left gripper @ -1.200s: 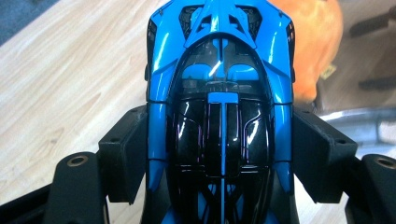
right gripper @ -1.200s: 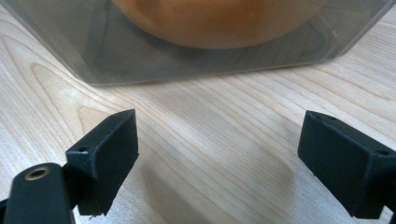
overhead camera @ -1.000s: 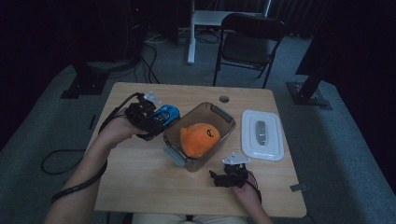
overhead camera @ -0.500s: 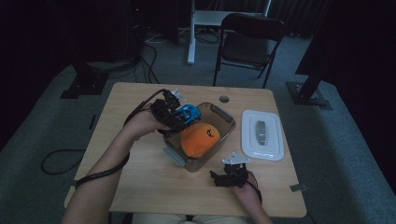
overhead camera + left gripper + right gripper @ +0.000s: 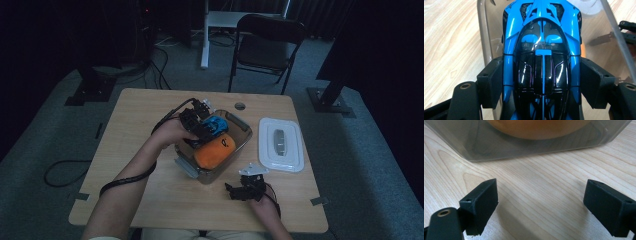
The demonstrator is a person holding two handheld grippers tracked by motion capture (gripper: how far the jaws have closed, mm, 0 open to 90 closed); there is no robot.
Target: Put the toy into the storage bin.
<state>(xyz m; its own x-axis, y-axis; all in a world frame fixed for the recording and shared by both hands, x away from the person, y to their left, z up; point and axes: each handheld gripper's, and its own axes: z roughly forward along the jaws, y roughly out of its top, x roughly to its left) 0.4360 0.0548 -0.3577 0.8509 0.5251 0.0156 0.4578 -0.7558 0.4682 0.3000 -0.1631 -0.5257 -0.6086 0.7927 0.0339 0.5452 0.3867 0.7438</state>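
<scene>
Nearest, the right gripper is resting open by the desk's near edge, jaws wide, nothing between. Beyond it, the left gripper is clamping the blue car over the bin, beside the orange toy; lid lying right.

The toy car is glossy blue with a black cabin and a thin blue centre stripe. It hangs roof up, clamped at both flanks, over the clear plastic container, just beside the orange plush inside.
</scene>
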